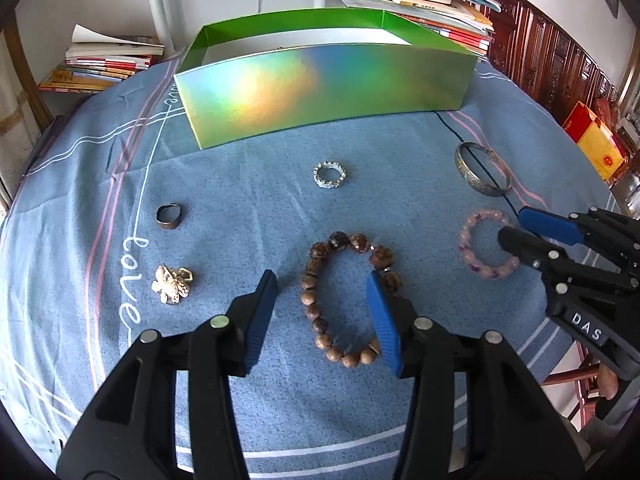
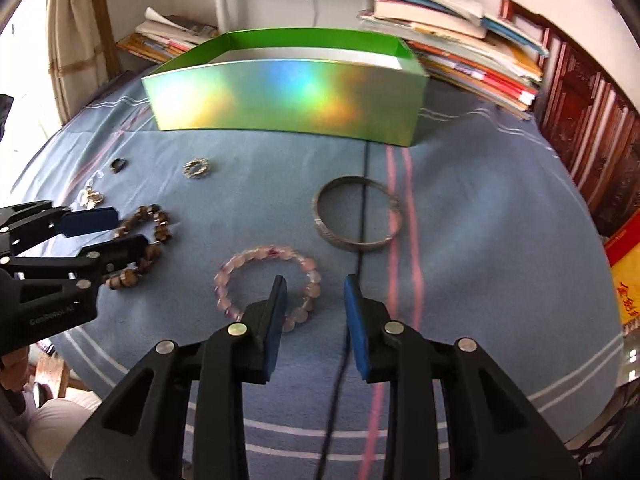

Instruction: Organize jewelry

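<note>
The left tongs (image 1: pixel 324 316) hung with jaws apart over the brown wooden-bead bracelet (image 1: pixel 348 296), one blue pad outside the loop's left side and the other over its right run of beads; neither pad pressed on a bead. The right tongs (image 2: pixel 314 316) also stood apart, straddling the right arc of the pink bead bracelet (image 2: pixel 268 284) without visibly clamping it.

Both bracelets lay flat on the blue cloth (image 1: pixel 240 208) covering the desk, in front of the open iridescent green box (image 1: pixel 320 92), which appeared to be where the jewelry belonged. Farther out lay a silver bangle (image 1: pixel 482 168), a small crystal ring (image 1: pixel 329 175), a dark band ring (image 1: pixel 168 216) and a pale flower brooch (image 1: pixel 172 283).

The beaded bracelets looked light and probably strung on elastic, so each would likely sag and swing once lifted; the round beads seemed smooth and could roll out of a shallow pinch. Closing across a single strand, with a bead centred between the pads, seemed the safest hold. The bangle looked rigid and best pinched across its band.

Readable writing: "love" in white script on the cloth, "DAS" on the right tool's body in the left view, and faint lettering like "GenRobot.AI" on the left tool in the right view.
</note>
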`<state>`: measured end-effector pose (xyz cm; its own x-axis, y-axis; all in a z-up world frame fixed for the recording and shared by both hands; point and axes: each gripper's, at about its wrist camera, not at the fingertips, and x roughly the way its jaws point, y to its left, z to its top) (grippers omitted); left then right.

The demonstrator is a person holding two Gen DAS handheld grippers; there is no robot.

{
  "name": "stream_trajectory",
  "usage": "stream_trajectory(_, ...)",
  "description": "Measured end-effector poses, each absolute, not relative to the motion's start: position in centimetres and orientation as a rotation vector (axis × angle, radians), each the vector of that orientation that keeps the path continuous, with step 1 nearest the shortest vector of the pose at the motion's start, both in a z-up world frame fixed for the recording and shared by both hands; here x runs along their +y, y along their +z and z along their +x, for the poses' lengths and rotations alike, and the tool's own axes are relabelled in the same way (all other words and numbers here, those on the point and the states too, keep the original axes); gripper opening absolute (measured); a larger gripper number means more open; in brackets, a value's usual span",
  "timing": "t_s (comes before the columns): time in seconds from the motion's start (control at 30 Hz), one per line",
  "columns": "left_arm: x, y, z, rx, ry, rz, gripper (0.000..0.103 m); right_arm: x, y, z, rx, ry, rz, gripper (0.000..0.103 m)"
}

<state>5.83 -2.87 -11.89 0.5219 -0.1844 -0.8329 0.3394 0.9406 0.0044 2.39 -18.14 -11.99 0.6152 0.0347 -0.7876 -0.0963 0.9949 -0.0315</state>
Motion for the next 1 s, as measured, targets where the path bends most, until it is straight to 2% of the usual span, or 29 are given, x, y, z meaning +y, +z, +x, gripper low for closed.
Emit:
stream_trajectory(0.1, -2.82, -11.89, 5.86, 0.971, -0.306, 0.17, 0.044, -18.04, -12.17, 2.73, 0.904, 0.076, -0.055, 0.03)
stream_trajectory(0.17, -2.72, -11.82, 5.88, 0.969, -0.299, 0.166, 0.036, -17.85, -12.23, 2.66, 0.895, 0.072, -0.055, 0.03)
stream_trajectory(0.3, -2.53, -11.8, 5.86, 0.963, -0.288, 0.159, 0.035, -17.58, -12.27, 2.72, 0.887, 0.066, -0.053, 0.031)
stream_trajectory(0.4, -2.6, -11.82, 5.84, 0.956, -0.273, 0.156, 0.037, -17.54, -12.31, 2.7, 0.884, 0.066, -0.048, 0.031)
stream_trajectory(0.53, -2.49, -11.93, 5.93, 0.953, -0.241, 0.156, 0.048, -17.66, -12.29, 2.75, 0.881, 0.069, -0.047, 0.031)
stream_trajectory(0.83, -2.52, -11.92, 5.92, 0.954, -0.223, 0.163, 0.054, -17.72, -12.33, 2.77, 0.878, 0.071, -0.048, 0.031)
stream_trajectory(1.0, -2.54, -11.9, 5.83, 0.948, -0.23, 0.17, 0.052, -17.68, -12.26, 2.77, 0.875, 0.074, -0.047, 0.031)
